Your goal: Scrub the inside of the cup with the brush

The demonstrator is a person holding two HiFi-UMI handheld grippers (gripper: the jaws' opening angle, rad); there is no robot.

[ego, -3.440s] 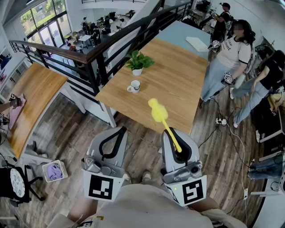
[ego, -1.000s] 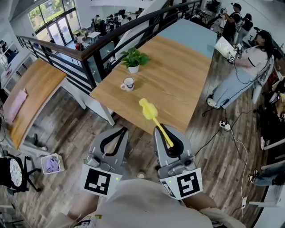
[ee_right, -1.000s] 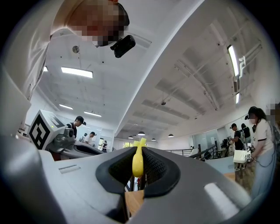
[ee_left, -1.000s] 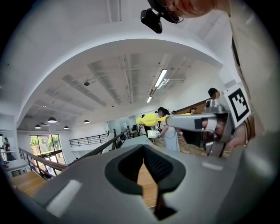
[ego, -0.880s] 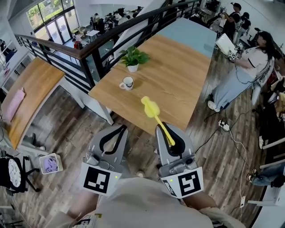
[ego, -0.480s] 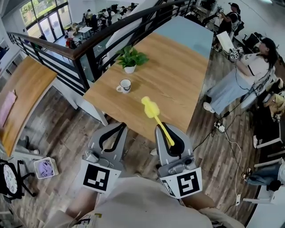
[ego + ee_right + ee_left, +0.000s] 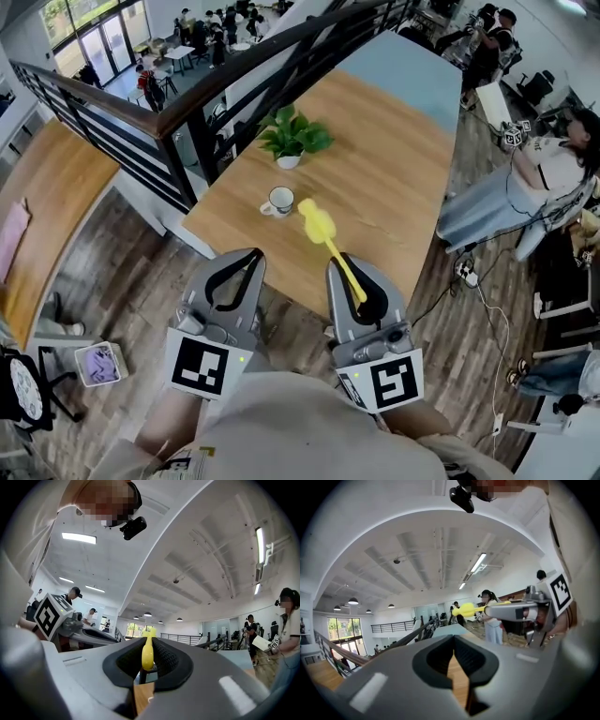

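Observation:
A white cup (image 7: 278, 201) with a dark rim stands on the wooden table (image 7: 375, 178) near its front left corner. My right gripper (image 7: 361, 292) is shut on the handle of a yellow brush (image 7: 319, 223), whose sponge head points toward the cup and hovers just right of it in the head view. In the right gripper view the yellow brush (image 7: 148, 652) sits clamped between the jaws. My left gripper (image 7: 233, 277) is shut and holds nothing; it hangs short of the table's front edge. In the left gripper view the left gripper (image 7: 453, 645) shows closed jaws and the brush (image 7: 465, 610) off to the right.
A small potted plant (image 7: 292, 139) stands just behind the cup. A black railing (image 7: 178, 103) runs along the table's left side over an open drop. People stand right of the table (image 7: 553, 178). Cables lie on the wooden floor (image 7: 478, 281).
Both grippers have moved closer to the table; the cup and plant now sit nearer, and the brush head has come to just right of the cup. Jaws stayed as they were.

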